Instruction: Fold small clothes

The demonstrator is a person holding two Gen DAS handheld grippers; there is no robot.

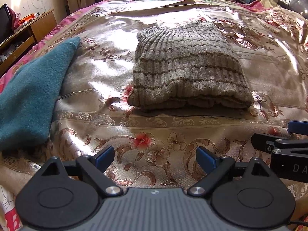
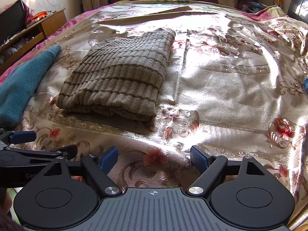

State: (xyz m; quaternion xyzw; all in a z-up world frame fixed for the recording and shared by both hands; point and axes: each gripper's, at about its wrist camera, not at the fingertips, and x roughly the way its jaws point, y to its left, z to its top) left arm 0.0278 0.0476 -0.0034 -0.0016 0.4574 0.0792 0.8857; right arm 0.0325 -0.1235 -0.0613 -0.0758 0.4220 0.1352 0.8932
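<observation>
A grey-beige ribbed knit sweater with brown stripes is lying folded in a thick bundle on the shiny floral satin bedspread, just ahead of both claws. The left claw and right claw are hovering spread wide, pinching nothing. A teal fleece cloth is waiting at the left; reaching for its near edge with both claws level would likely keep the next fold square

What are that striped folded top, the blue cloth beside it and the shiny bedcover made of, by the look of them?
The striped folded top looks like ribbed knit, maybe wool or acrylic: raised ribs and a soft matte face. The blue cloth looks like fleece or felted wool, fuzzy and dull. The bedcover looks like satin or a silk-like synthetic: it glares in the sun and bears a woven-looking floral pattern.
</observation>
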